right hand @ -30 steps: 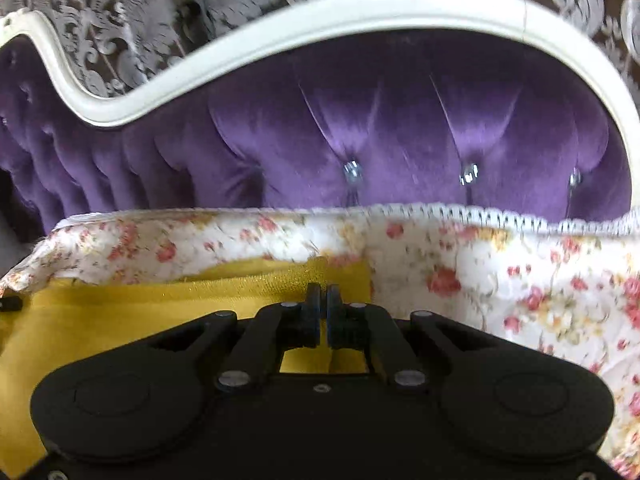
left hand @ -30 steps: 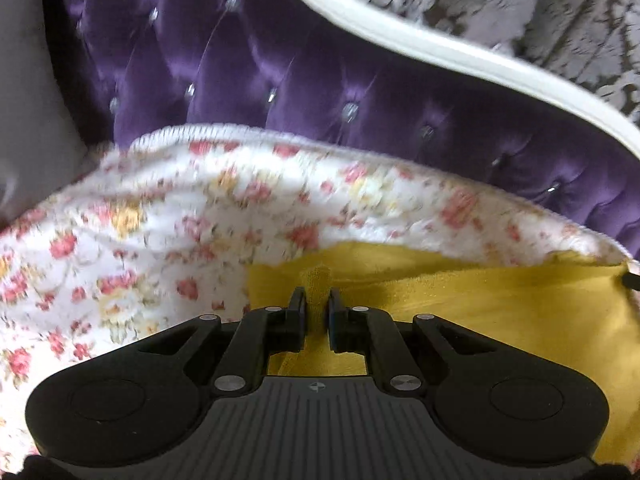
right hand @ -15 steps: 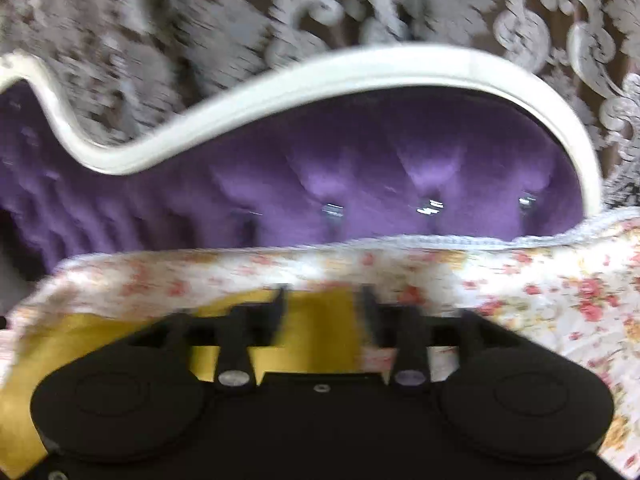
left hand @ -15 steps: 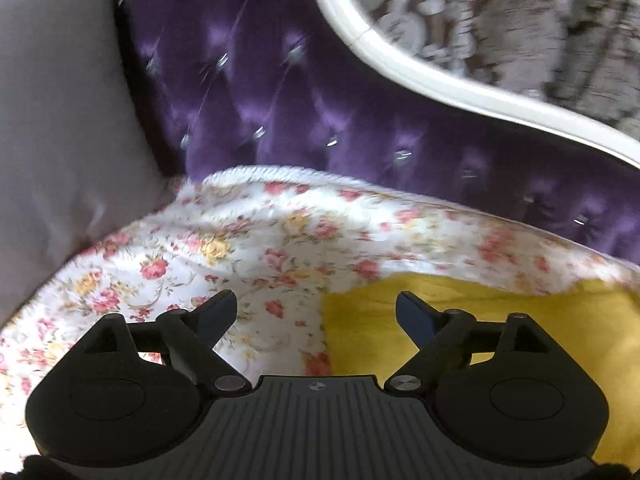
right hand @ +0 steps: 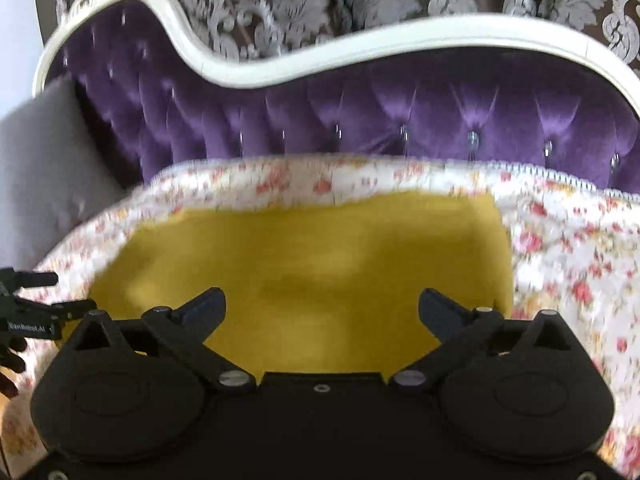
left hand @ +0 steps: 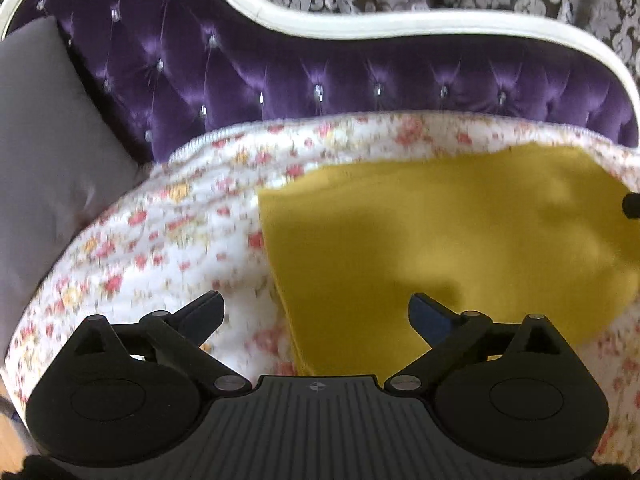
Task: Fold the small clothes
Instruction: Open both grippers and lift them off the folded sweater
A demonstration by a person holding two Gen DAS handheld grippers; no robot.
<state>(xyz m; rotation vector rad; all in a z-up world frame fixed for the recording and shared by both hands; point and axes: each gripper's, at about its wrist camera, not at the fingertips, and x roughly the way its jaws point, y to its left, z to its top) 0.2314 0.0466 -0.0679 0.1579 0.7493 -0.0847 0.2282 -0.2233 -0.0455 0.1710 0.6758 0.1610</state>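
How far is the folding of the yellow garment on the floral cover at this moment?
Done: the yellow garment lies flat as a neat rectangle on the floral cover, so at least one fold looks made. In hand: nothing; the left tool and the right tool are opening, with no cloth pinched between the fingers. Left: perhaps one more fold, which the views cannot settle.

Mustard-yellow garment [left hand: 440,240], white rose-print cover [left hand: 160,240], purple tufted sofa [left hand: 280,60]
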